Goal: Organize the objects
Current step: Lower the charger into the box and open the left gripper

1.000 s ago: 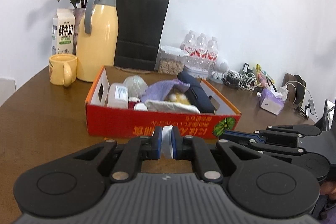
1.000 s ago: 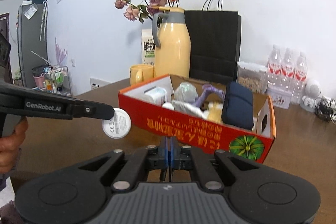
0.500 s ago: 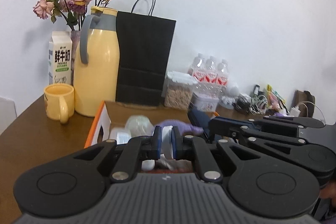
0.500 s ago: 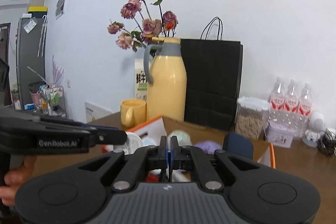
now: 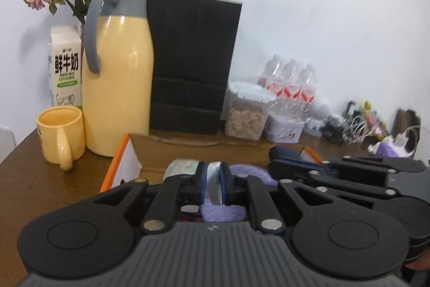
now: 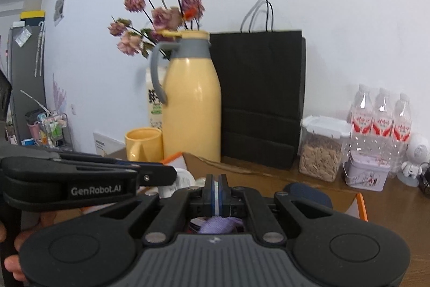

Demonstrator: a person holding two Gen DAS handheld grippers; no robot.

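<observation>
In the left wrist view the left gripper [image 5: 214,186] sits at lower centre, its blue pads pinching a small white round container [image 5: 214,187] edge-on between them; it hangs over the orange cardboard box [image 5: 118,168], whose near corner shows at centre left; a purple cloth [image 5: 223,211] and a pale wrapped item [image 5: 182,168] lie in the box just behind the pads; the right gripper [image 5: 279,168] reaches in from the lower right, also over the box. In the right wrist view the right gripper [image 6: 216,192] is at lower centre with its pads pressed together and nothing between them. At the back of the wooden counter [image 5: 32,184], in the upper left, stand a yellow mug [image 5: 60,135], a yellow thermos jug [image 5: 118,71], a milk carton [image 5: 65,66] and a black paper bag [image 5: 192,63].
</observation>
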